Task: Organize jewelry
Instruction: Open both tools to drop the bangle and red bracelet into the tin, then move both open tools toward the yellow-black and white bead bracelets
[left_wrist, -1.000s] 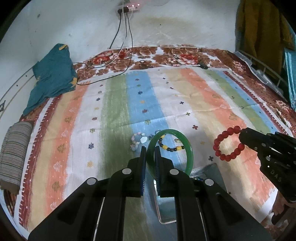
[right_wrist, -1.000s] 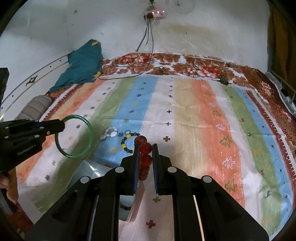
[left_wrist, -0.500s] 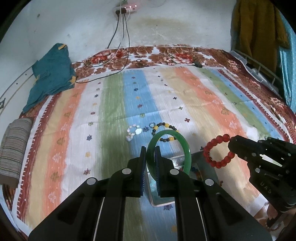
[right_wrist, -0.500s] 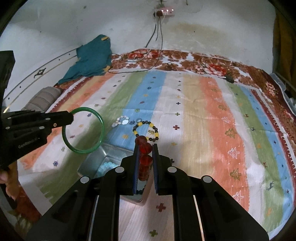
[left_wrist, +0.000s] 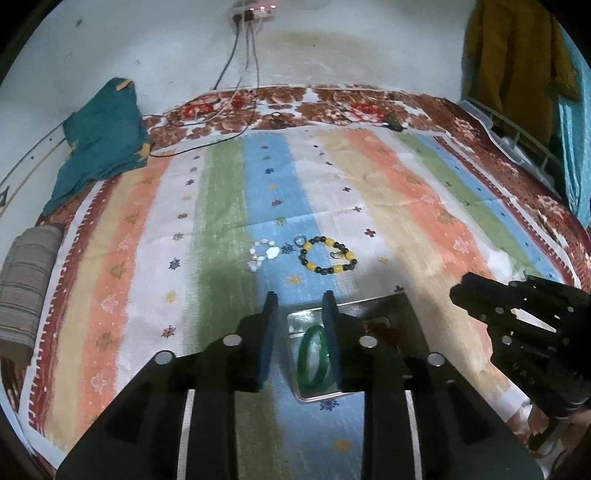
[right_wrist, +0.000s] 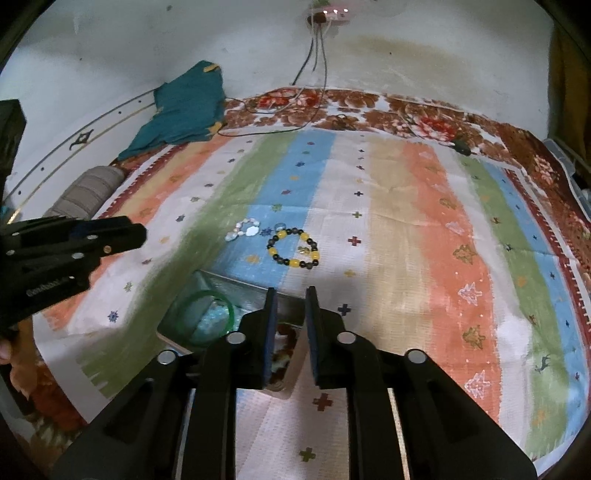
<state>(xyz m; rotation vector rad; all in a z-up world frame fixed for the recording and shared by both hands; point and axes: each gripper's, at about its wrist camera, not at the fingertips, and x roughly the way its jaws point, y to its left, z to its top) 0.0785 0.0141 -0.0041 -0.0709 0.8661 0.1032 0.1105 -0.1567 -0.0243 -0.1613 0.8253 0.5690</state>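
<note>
My left gripper (left_wrist: 300, 308) hangs over a metal tray (left_wrist: 373, 300), its jaws opening with nothing pressed between the pads. A green bangle (left_wrist: 303, 356) is loose in the tray below them. My right gripper (right_wrist: 291, 301) is over the same tray (right_wrist: 236, 285), its jaws also opening and empty. A blurred red bead bracelet (left_wrist: 384, 332) lies in the tray. Beyond the tray, a yellow-and-black bead bracelet (right_wrist: 293, 248), a white shell bracelet (right_wrist: 245, 228) and a small ring (left_wrist: 299, 240) lie on the striped cloth. Each gripper shows in the other's view: the right (left_wrist: 458, 291), the left (right_wrist: 142, 234).
A teal cloth (left_wrist: 99, 144) lies at the far left of the bed and a rolled striped fabric (left_wrist: 26, 280) at the left edge. Cables (left_wrist: 240, 74) run from a wall socket onto the bedspread. Clothes (left_wrist: 517, 55) hang over a wire rack at the right.
Both grippers let go over the tray: the green bangle left the left jaws and the red beads left the right jaws, and both now lie in the tray. Both pairs of fingers stand apart.
</note>
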